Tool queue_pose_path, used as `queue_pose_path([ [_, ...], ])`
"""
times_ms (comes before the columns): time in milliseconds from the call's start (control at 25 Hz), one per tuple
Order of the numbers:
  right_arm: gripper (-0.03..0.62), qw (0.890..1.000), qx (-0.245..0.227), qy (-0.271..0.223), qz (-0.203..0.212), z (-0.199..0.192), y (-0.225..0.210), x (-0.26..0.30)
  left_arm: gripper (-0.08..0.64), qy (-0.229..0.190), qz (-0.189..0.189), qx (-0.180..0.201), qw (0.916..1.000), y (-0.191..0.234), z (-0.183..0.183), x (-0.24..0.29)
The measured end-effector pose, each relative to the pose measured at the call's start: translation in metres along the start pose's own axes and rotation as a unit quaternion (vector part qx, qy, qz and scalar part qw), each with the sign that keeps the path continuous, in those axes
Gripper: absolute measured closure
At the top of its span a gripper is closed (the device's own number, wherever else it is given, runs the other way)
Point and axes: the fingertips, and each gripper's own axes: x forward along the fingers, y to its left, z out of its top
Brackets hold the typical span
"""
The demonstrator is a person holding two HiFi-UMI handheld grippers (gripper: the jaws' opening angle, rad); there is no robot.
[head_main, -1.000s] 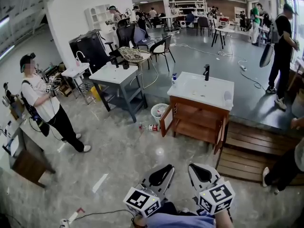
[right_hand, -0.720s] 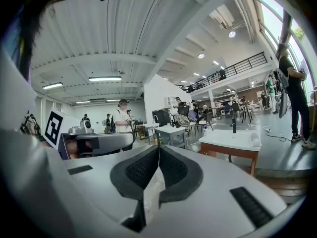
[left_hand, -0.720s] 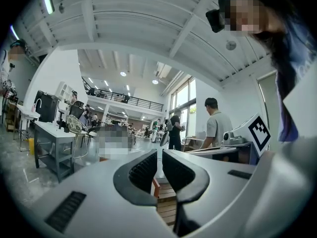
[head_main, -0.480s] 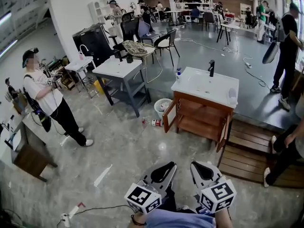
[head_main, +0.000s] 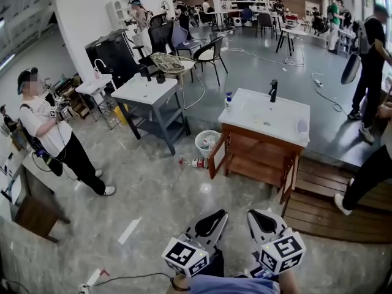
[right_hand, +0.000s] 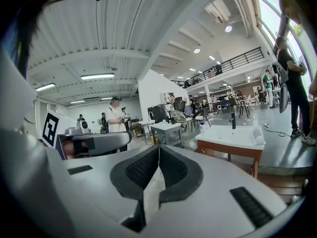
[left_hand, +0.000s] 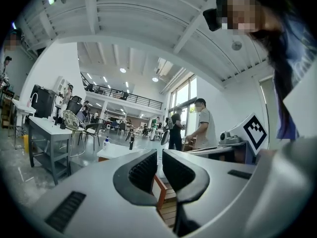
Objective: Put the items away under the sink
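Grey workshop floor (head_main: pixel 153 195) separates both grippers from the sink cabinet (head_main: pixel 260 158), its doors open for storing; a bottle (head_main: pixel 196 163) lies beside it, so left gripper (head_main: pixel 212 217) (slit apart) & right gripper (head_main: pixel 261 215) (closed) hold nothing.

Below me, the grey floor (head_main: pixel 153 195) carries the sink cabinet (head_main: pixel 257 158), a white basket (head_main: pixel 205 143) just beside it and what may be bottles (head_main: pixel 195 162) lying nearby.
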Motion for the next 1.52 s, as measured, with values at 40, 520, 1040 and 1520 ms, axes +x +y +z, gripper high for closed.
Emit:
queue_pose_path([
  [40, 0.574, 1.0, 0.002, 0.002, 0.0, 0.0, -0.004, 0.011, 0.529, 0.005, 0.0, -0.001, 1.0, 0.01, -0.002, 0.005],
  [520, 0.574, 0.999, 0.005, 0.031, -0.012, 0.028, -0.042, 0.141, 0.529, 0.007, -0.017, -0.016, 0.9997, 0.139, 0.02, 0.07],
  [1040, 0.574, 0.997, 0.024, 0.04, -0.058, 0.057, -0.07, 0.249, 0.529, 0.017, -0.052, -0.029, 0.9981, 0.248, 0.03, 0.122],
  [1520, 0.574, 0.994, 0.037, 0.054, -0.086, 0.056, -0.1, 0.285, 0.529, 0.041, -0.076, -0.038, 0.9955, 0.285, 0.022, 0.156],
])
